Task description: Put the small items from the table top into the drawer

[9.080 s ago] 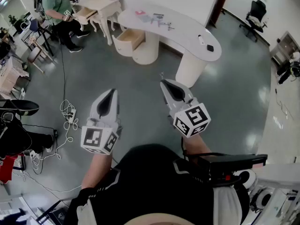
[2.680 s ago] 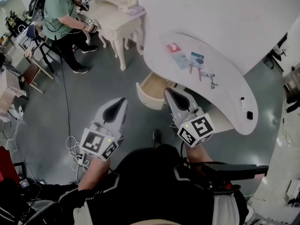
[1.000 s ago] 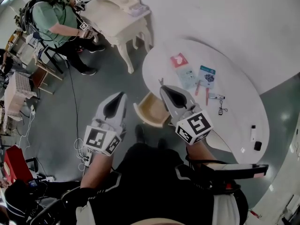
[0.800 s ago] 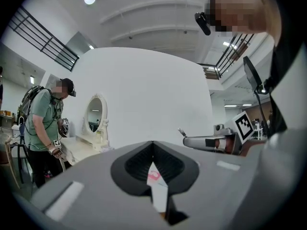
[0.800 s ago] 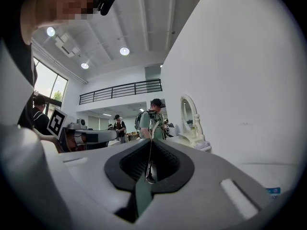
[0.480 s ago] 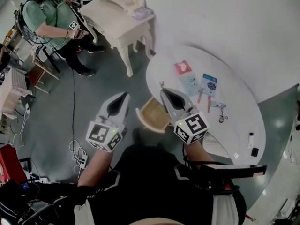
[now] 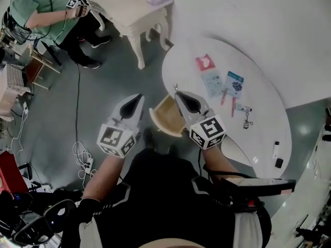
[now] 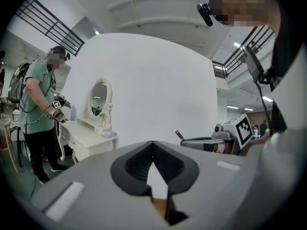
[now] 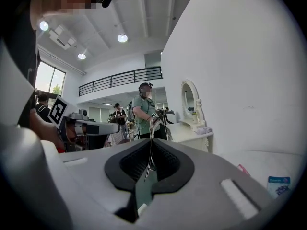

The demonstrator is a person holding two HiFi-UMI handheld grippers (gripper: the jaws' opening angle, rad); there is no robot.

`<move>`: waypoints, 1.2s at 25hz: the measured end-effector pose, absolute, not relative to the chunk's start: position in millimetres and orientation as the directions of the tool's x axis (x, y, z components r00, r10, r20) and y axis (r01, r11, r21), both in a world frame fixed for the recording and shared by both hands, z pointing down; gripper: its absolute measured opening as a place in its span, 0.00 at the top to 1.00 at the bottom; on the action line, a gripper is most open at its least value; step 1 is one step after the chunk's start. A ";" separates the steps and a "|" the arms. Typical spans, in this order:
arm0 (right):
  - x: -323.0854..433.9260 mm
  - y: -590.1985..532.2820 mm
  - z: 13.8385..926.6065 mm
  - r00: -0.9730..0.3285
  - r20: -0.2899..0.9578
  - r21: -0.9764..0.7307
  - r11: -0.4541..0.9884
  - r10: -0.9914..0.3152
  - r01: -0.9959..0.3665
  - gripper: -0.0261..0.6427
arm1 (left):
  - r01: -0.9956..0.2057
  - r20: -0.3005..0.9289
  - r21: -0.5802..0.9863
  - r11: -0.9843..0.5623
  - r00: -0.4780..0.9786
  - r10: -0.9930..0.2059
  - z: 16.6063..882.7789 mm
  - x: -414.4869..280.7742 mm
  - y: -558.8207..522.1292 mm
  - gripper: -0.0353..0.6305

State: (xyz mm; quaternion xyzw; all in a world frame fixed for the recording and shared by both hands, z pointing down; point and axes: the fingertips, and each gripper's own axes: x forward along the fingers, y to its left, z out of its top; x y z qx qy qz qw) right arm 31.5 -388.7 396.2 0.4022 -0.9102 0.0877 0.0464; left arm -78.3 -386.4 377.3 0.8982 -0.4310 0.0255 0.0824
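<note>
On the white oval table (image 7: 261, 99) lie several small items: a red packet (image 7: 205, 62), a pale packet (image 7: 211, 81), a blue card (image 7: 235, 82), a red stick (image 7: 224, 95) and small scissors (image 7: 247, 120). The open wooden drawer (image 7: 166, 119) juts out at the table's near left edge. My right gripper (image 7: 177, 93) hovers over the drawer, shut on a thin metal tool (image 9: 149, 159) that pokes out past its tip. Left of the drawer, my left gripper (image 7: 139, 96) hangs above the floor, shut and empty. The blue card (image 9: 278, 185) also shows in the right gripper view.
A cream dressing table (image 7: 132, 9) with an oval mirror (image 8: 98, 97) stands beyond the drawer, a seated person (image 7: 33, 12) beside it. Cables and a power strip (image 7: 83, 161) lie on the grey floor at the left. Two small objects (image 7: 276, 156) rest at the table's far right end.
The person has walked up to the table. The open drawer now sits right under the right gripper's tip. Both grippers stay shut and level, the metal tool still held.
</note>
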 end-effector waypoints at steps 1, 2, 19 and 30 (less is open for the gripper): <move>30.0 -389.6 403.7 -0.676 0.169 -0.122 0.665 -0.718 -0.737 0.95 | -0.780 0.127 0.135 -0.612 0.626 -0.770 383.9 -78.2 -387.9 0.95; 28.9 -390.7 412.1 -0.678 0.185 -0.123 0.668 -0.711 -0.734 0.95 | -0.781 0.138 0.142 -0.608 0.624 -0.769 390.8 -77.9 -389.6 0.95; 16.9 -386.3 571.6 -0.681 0.464 -0.110 0.726 -0.566 -0.679 0.95 | -0.778 0.291 0.224 -0.587 0.629 -0.721 515.9 -61.8 -395.3 0.95; 6.8 -378.6 652.6 -0.645 0.626 -0.095 0.779 -0.437 -0.620 0.95 | -0.782 0.391 0.240 -0.575 0.620 -0.680 577.6 -65.1 -391.3 0.95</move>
